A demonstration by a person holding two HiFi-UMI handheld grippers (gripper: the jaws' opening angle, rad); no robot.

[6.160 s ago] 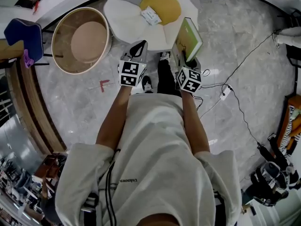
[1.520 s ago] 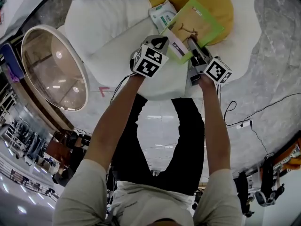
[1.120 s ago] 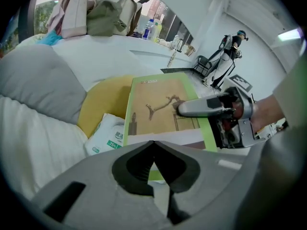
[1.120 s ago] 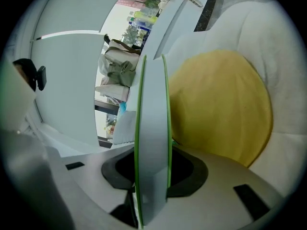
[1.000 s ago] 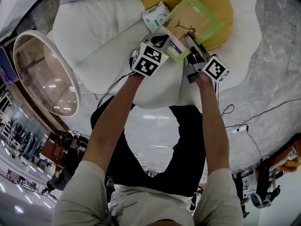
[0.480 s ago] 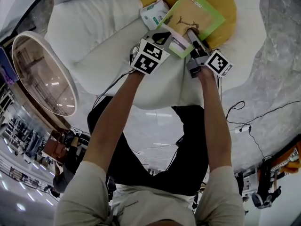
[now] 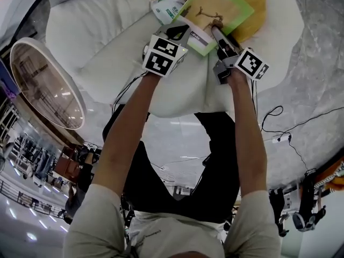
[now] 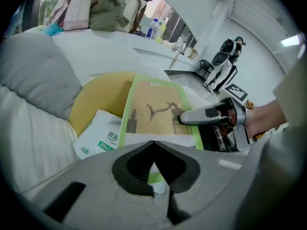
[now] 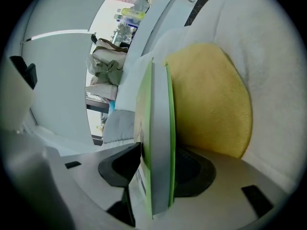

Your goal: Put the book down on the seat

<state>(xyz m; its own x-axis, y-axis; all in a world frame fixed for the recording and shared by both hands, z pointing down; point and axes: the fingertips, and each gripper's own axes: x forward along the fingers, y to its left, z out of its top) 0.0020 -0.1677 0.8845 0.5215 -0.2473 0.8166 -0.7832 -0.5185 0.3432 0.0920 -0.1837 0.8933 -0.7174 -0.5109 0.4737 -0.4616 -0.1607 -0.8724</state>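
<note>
The green book [image 7: 217,7] lies tilted over the yellow cushion [image 7: 259,4] of the white padded seat [image 7: 102,36]. My right gripper [image 7: 215,30] is at the book's near edge. In the right gripper view the book [image 9: 160,128] stands edge-on between the jaws of that gripper [image 9: 158,152]. These jaws have just been opening and stand wide about the book. My left gripper [image 7: 180,32] is shut, its tips [image 8: 153,145] meeting just over the near left corner of the book [image 8: 153,111]. The right gripper's upper finger [image 8: 192,118] rests on the cover.
A white tissue pack [image 7: 165,4] lies on the cushion just left of the book. A round wooden-rimmed table [image 7: 40,85] stands left of the seat. Cables and a power strip [image 7: 278,138] lie on the marble floor at right. A grey pillow [image 8: 33,80] lies at the seat's back.
Both grippers and the book have shifted a little further onto the yellow cushion. The right gripper's jaws stand wider about the book than a second ago.
</note>
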